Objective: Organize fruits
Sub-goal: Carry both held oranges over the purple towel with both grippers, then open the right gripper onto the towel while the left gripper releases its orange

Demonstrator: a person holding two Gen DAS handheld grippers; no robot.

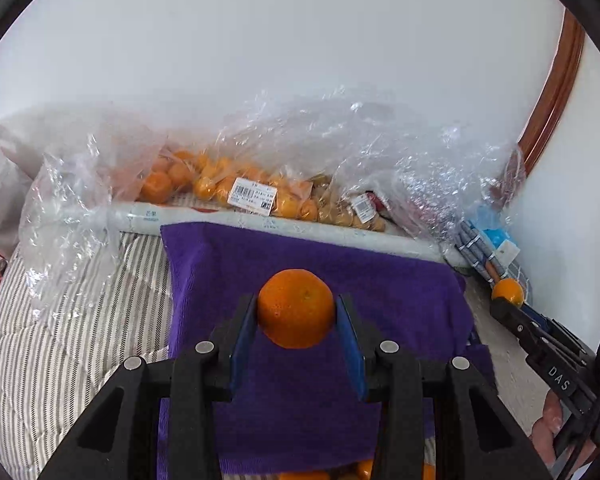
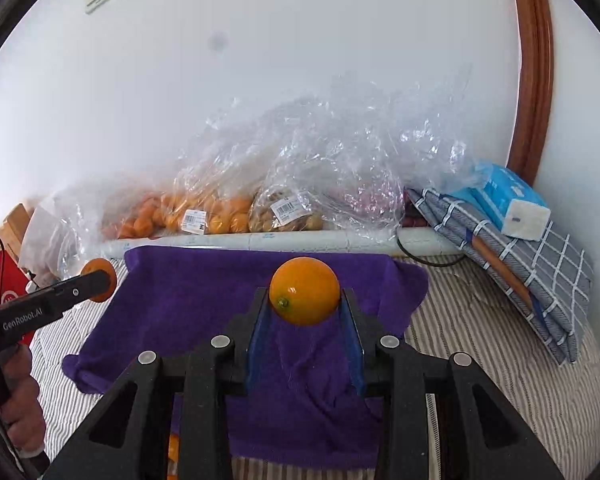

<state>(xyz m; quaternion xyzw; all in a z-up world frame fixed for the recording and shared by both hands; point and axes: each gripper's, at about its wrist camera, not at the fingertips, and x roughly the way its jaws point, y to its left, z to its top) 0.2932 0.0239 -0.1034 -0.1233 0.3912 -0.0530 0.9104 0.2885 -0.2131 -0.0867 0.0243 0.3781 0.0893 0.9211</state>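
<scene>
My left gripper (image 1: 296, 310) is shut on a darker orange mandarin (image 1: 296, 308), held above a purple towel (image 1: 300, 252). My right gripper (image 2: 305, 294) is shut on a smooth yellow-orange orange (image 2: 305, 290) over the same towel (image 2: 188, 292). Each gripper shows in the other's view: the right one with its orange (image 1: 509, 291) at the right edge, the left one with its mandarin (image 2: 99, 280) at the left. Clear plastic bags of oranges (image 1: 204, 184) and small brownish fruits (image 1: 340, 210) lie behind the towel by the wall. More oranges (image 1: 364, 470) peek out below the towel's near edge.
The towel lies on a striped cloth (image 2: 500, 360). A white roll (image 2: 300, 240) runs along the towel's far edge. A folded checked cloth (image 2: 540, 264) with a blue tissue pack (image 2: 508, 200) leans at the right. A wooden door frame (image 2: 534, 80) stands behind.
</scene>
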